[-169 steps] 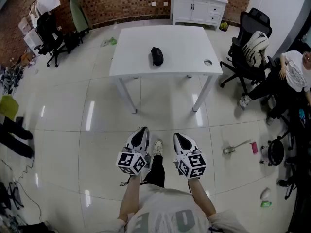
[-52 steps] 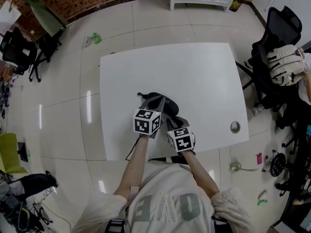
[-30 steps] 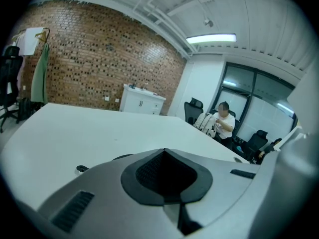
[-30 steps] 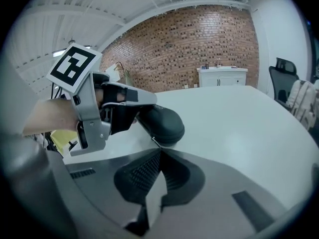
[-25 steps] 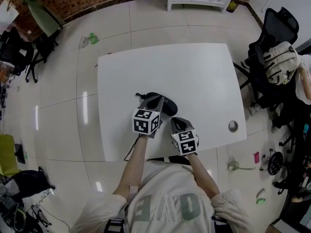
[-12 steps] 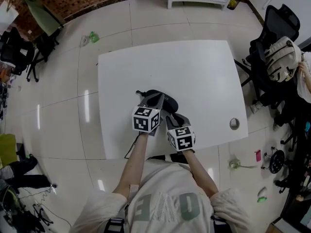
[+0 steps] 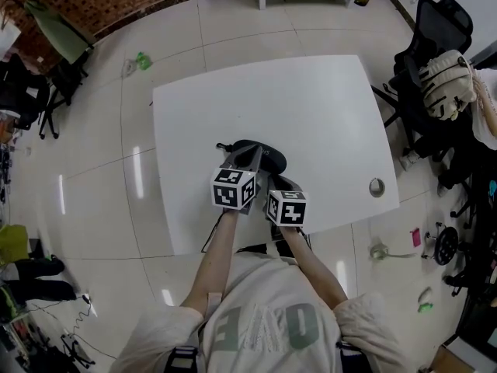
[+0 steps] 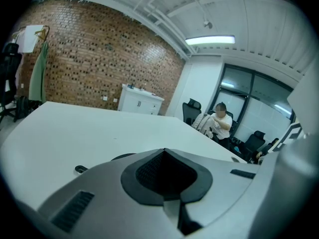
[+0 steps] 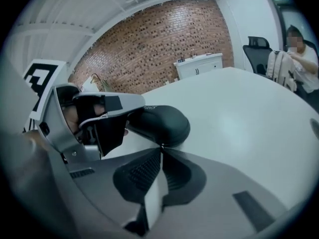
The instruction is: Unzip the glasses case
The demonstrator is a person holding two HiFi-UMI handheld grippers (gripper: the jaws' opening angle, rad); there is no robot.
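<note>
Under left tongs [image 7: 251,152] — glasses case [image 7: 272,160] mostly hidden — zipper indiscernible.

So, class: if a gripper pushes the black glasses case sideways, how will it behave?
The glasses case looks like a rigid, domed shell, so it should hold its shape. It sits low on the smooth white table, so it would probably slide, not roll. Small, so likely light and apt to skid.

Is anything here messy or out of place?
Only the floor: a green scrap lies beyond the table, and small bits are strewn beside it on the right. The black case looks intact.
</note>
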